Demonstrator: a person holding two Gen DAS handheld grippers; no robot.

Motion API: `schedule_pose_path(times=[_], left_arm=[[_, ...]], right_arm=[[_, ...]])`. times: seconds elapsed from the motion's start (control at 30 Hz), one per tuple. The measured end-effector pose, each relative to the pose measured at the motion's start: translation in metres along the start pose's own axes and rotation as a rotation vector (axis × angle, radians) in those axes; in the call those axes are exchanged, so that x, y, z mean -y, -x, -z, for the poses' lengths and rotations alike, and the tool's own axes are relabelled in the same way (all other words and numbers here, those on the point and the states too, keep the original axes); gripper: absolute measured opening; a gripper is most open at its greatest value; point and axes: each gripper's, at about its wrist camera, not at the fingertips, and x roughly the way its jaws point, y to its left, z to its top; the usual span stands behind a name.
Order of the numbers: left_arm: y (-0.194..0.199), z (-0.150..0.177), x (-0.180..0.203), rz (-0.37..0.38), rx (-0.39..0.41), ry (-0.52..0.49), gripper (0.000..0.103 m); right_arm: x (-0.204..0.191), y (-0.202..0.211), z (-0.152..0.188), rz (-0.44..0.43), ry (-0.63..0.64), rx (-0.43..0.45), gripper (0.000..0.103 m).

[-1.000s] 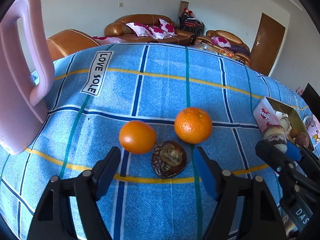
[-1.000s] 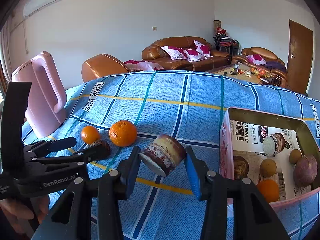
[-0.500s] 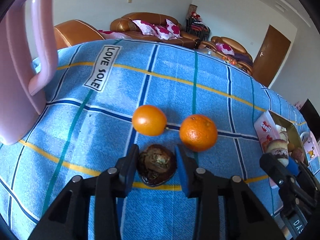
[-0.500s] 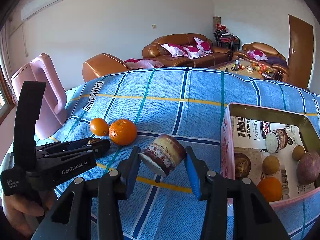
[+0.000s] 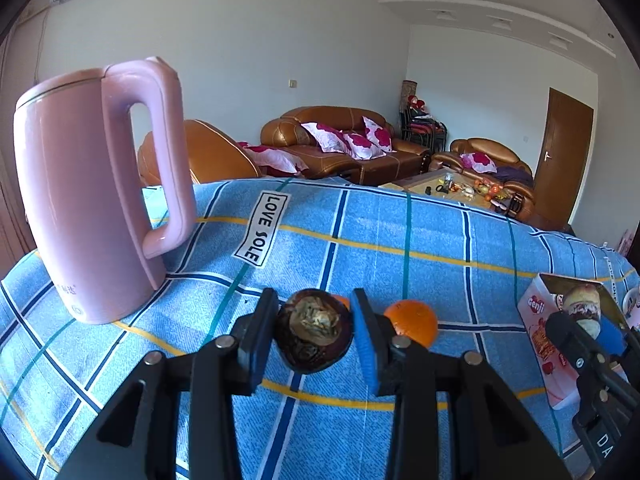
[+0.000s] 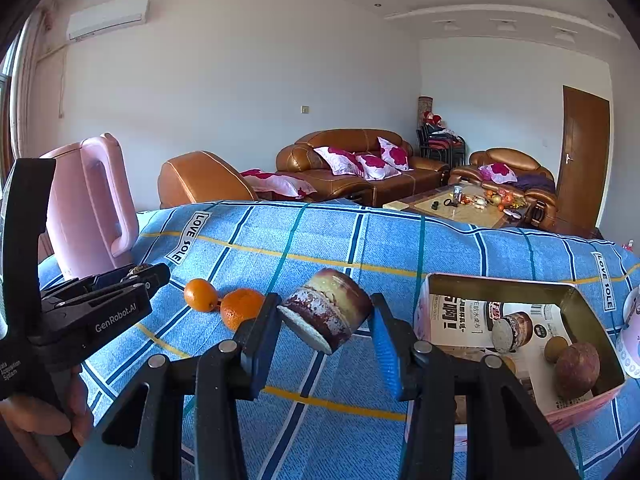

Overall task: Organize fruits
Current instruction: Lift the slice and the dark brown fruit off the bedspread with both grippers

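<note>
My left gripper point(image 5: 314, 320) is shut on a dark brown round fruit point(image 5: 314, 332) and holds it just above the blue checked cloth point(image 5: 360, 232). Behind it lie two oranges point(image 6: 200, 294) point(image 6: 240, 308) on the cloth, one of them almost hidden in the left wrist view. My right gripper point(image 6: 326, 316) is shut on a cut purple-and-cream chunk point(image 6: 328, 316), held in the air left of the open pink box point(image 6: 496, 282). The box holds another cut chunk point(image 6: 512, 330), a small brown fruit point(image 6: 556, 348) and a purple round fruit point(image 6: 576, 368).
A tall pink kettle point(image 5: 92, 200) stands on the cloth at the left, close to the left gripper point(image 6: 148, 274). A hand point(image 6: 36, 420) grips the left tool. Sofas and a low table stand beyond the far edge of the cloth.
The left gripper's jaws closed around the dark fruit and lifted it off the cloth, tilting upward. The right gripper kept its chunk and shifted only slightly.
</note>
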Motion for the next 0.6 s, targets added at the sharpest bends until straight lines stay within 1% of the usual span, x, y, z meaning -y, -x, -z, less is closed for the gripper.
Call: schedule_pose_path(times=[0.3,0.6], left_arm=[[0.013,0.009,0.010,-0.024,0.020,-0.039,0.039],[0.023,0.014,0.016,-0.040,0.033,-0.044,0.039]], right_arm=[[0.000,0.006,0.004,0.021,-0.006,0.008,0.047],[0.002,0.014,0.008,0.031,-0.008,0.009,0.047]])
